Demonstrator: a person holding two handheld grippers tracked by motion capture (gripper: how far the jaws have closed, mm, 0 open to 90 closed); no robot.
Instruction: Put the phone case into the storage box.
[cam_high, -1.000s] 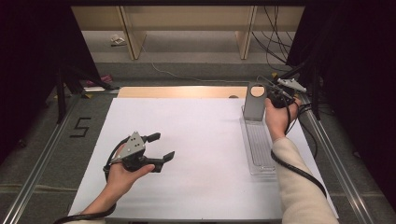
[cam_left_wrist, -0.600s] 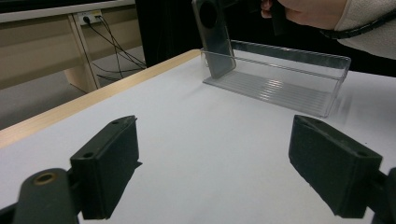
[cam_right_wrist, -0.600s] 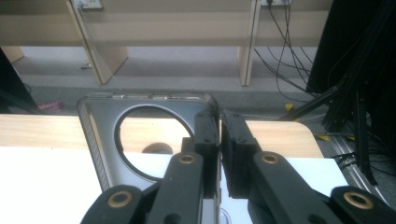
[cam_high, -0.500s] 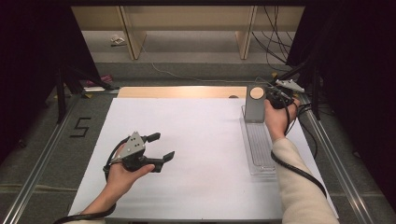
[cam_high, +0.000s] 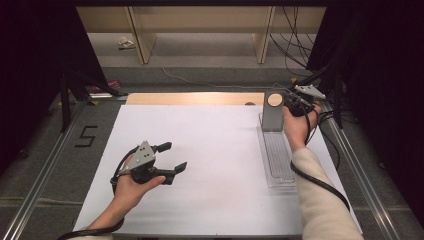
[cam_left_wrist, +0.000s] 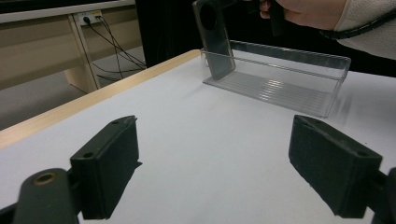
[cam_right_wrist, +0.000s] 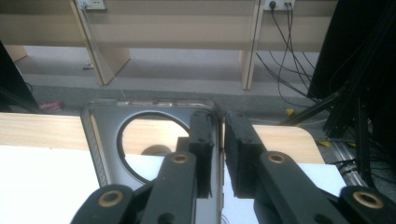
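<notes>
Alongside, phone (cam_high: 272, 114) upright at tray's (cam_high: 280, 165) far end.

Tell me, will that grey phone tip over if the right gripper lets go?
Probably: the grey phone stands on end, leaning, in the clear tray, pinched by its edge in the right gripper. It looks rigid, and its smooth back might slide.

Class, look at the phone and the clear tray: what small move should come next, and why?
Probably lower it a little: the right hand-held gripper is shut on the phone, which stands tilted at the far end of the clear tray.
</notes>
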